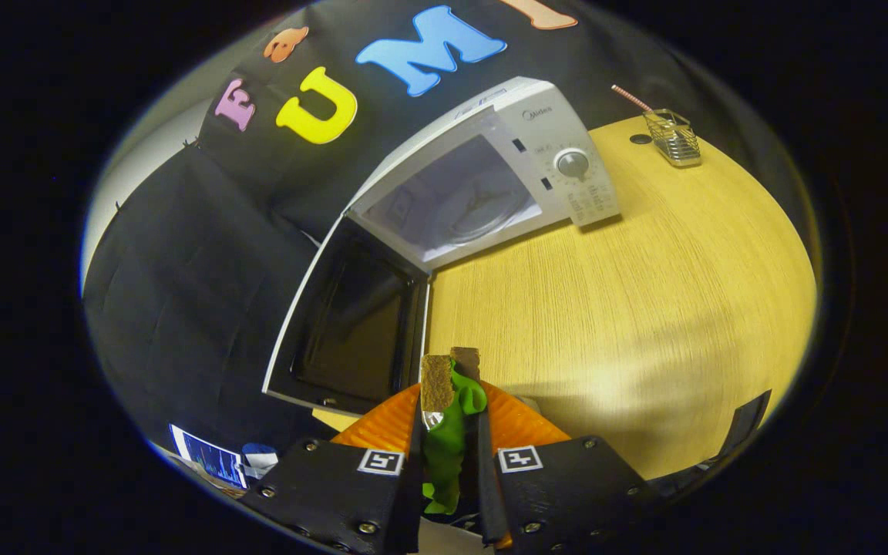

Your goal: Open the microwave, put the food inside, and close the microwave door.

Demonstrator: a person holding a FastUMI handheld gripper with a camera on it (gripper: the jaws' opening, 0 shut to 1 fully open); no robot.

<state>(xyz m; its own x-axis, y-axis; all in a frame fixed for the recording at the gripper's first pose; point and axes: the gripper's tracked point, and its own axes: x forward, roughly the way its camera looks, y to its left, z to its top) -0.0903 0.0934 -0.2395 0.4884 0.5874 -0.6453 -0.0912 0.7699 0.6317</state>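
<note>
Wood-grain bench (644, 308) carries the microwave (506, 154) with its door (351, 324) swung wide, so the green food (452, 439), pinched between the nearly closed fingers of the gripper (450, 378), is best carried level into the cavity, clear of the door edge.

Glossy plastic microwave (506, 154), wood-grain table (644, 308)

A brand name, "Midea", stood in small grey letters on the top of the control panel (567, 166) of the white microwave (490, 177), above its round dial (573, 163). The small print around and below the dial was too fine to read. Each side of the gripper (452, 370) carried a square black-and-white marker, without letters
</note>
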